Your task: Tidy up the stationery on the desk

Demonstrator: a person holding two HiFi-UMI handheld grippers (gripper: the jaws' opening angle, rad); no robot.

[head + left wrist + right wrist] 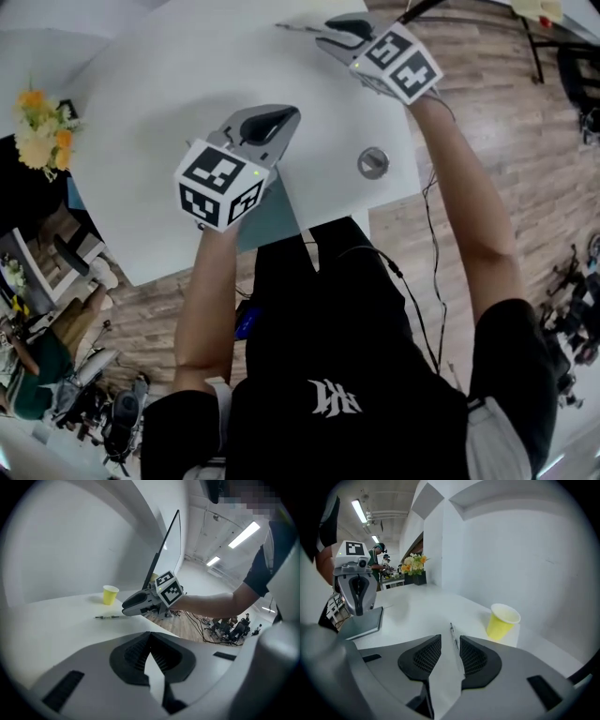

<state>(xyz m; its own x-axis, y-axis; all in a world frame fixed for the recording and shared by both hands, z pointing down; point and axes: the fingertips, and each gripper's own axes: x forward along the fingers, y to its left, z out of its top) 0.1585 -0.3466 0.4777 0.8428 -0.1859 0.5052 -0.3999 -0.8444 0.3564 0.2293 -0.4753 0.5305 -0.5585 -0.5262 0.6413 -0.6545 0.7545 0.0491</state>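
poking past right gripper (327, 37), pen (298, 28) partly hidden

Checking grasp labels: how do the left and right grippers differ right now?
On the left gripper the fingers are shut on nothing; on the right gripper they stand apart, the pen showing in the gap, not gripped. The left gripper hangs over the near part of the desk; the right gripper reaches to the far side, by the cup. Shared: both hold nothing, both tilt down.

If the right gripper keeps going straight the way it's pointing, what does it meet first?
Probably the pen on the white desk, in line with its open jaws; the yellow paper cup stands further right.
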